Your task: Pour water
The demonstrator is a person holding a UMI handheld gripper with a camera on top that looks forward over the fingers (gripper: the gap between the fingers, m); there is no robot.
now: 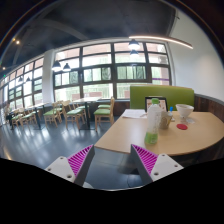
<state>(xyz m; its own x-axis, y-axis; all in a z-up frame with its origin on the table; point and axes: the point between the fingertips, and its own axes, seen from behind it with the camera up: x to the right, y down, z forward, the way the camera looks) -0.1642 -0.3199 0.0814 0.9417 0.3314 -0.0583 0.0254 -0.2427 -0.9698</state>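
Note:
My gripper (112,160) is open, its two pink-padded fingers (78,160) spread wide with nothing between them. It hovers above the floor, short of a light wooden table (130,135) ahead and to the right. On the table stand a small green cup (152,138) near its front edge, a white bowl-shaped cup (184,111) further back, and a small dark pink thing (182,128) beside it. All of them lie beyond the fingers.
A green sofa back (163,97) stands behind the table with a sign (155,103) on it. White papers (133,114) lie on the table's far left. Rows of tables and green chairs (103,113) fill the room under large windows (100,70). Grey floor (50,140) lies left.

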